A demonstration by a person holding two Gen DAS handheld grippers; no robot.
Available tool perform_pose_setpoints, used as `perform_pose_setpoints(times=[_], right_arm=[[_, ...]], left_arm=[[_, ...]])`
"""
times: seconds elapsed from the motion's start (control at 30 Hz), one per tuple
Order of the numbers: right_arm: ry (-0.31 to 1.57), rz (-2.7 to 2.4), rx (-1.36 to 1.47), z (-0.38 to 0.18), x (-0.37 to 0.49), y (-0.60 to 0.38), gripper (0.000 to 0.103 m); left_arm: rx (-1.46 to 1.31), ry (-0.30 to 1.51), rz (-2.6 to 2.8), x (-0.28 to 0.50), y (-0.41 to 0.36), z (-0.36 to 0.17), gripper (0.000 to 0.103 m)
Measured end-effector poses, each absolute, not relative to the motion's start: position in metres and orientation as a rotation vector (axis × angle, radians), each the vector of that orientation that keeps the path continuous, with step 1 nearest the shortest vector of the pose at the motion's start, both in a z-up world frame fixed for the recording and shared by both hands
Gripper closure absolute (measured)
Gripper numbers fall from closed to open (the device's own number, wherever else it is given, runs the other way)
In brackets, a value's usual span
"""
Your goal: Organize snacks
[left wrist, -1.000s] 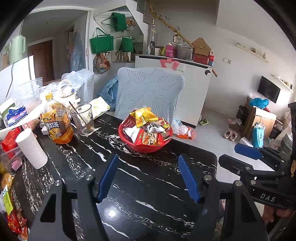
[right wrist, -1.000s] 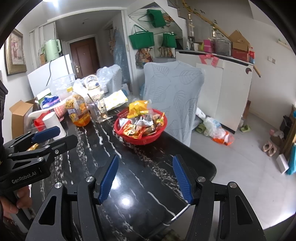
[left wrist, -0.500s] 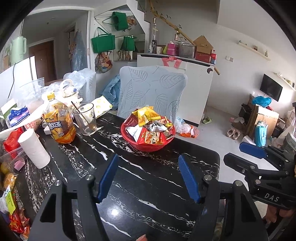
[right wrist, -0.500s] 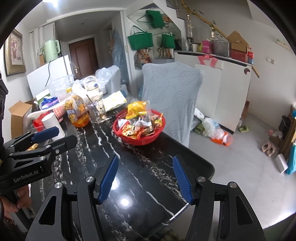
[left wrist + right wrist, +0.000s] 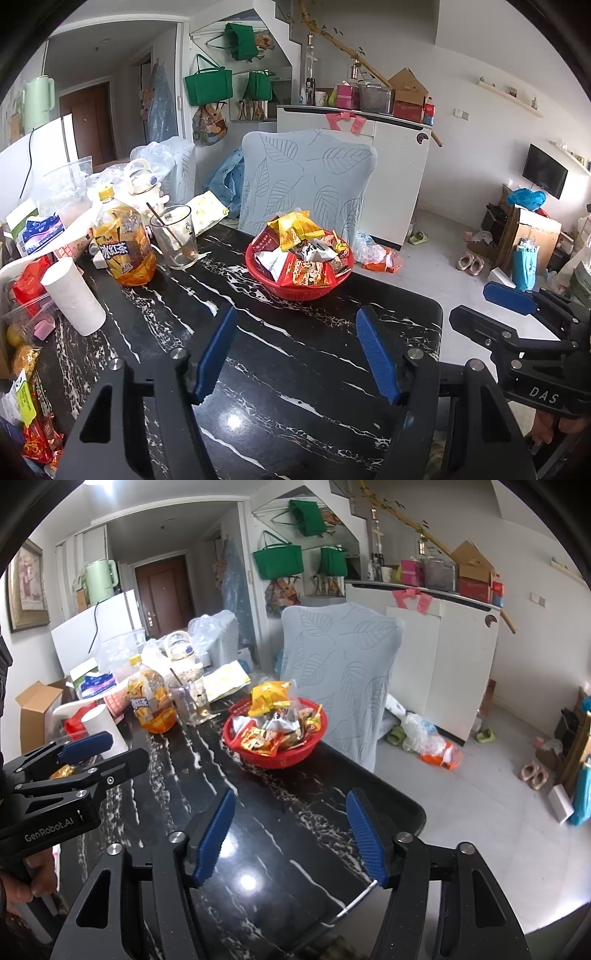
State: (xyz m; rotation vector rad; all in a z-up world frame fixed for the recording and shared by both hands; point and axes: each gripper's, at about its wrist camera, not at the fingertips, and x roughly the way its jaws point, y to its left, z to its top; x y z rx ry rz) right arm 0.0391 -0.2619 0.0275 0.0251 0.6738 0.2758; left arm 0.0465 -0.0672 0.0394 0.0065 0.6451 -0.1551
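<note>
Centrally, on the black white-veined marble table [image 5: 280, 354]: one round red plastic basket [image 5: 295, 288] heaped with foil snack packets [image 5: 306, 271] in red, yellow and silver; their print is too small to read. Beside it, towards the left: a clear glass cup [image 5: 176, 236] holding a spoon, an amber tea bottle [image 5: 123, 245] with a yellow cap and a label in Chinese characters, and a white paper roll [image 5: 74, 297]. Left gripper [image 5: 297, 350], black frame marked "GenRobot.AI" with blue pads: jaws spread, nothing between them, well short of the basket. Right gripper [image 5: 291, 830], frame marked "DAS": jaws have just been opening and are likewise empty over bare tabletop.
</note>
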Motion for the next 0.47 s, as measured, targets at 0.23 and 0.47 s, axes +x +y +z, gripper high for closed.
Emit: perform_pose_setpoints(times=[0.23, 0.47], right_arm=[[0.670, 0.274, 0.025, 0.0282, 0.0377, -0.2640, 0.036], [0.671, 0.274, 0.025, 0.0288, 0.0372, -0.2631, 0.036]], left_arm=[[0.010, 0.634, -0.168, 0.0442, -0.0669, 0.0409, 0.037], [0.010, 0.633, -0.182, 0.0408, -0.0697, 0.0421, 0.037]])
